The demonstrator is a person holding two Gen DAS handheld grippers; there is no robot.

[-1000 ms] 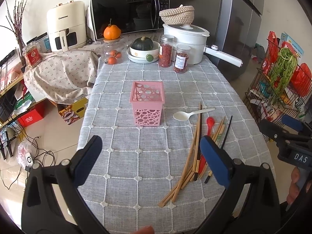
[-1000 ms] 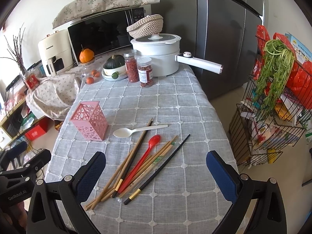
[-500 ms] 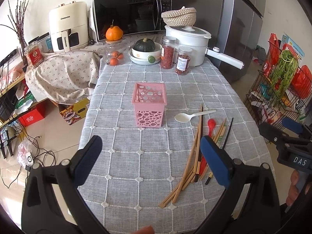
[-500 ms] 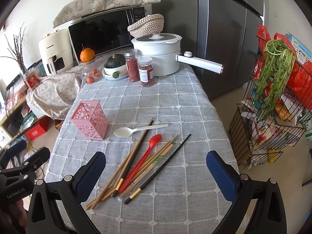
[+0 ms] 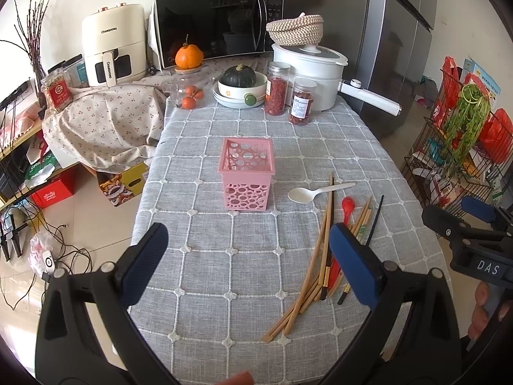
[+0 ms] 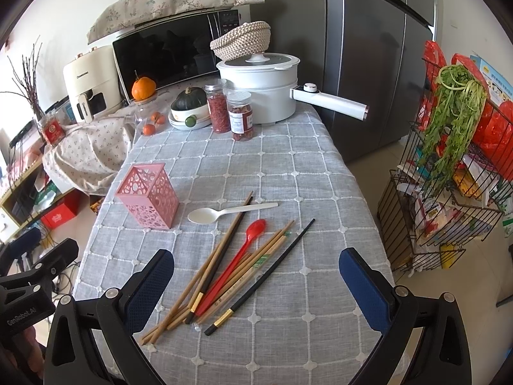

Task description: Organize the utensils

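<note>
Grey checked cloth covers the table under both my grippers. My left gripper and right gripper hover with fingers spread wide, holding nothing. A square pink plastic holder pierced with round holes stands upright, empty. Just right of it lie a smooth white spoon, a glossy red spoon and slim wooden and black chopsticks, fanned out loosely

"DAS" on right tongs, "GenRobot.AI" on left tongs, "CHANGHONG" on air fryer
</note>
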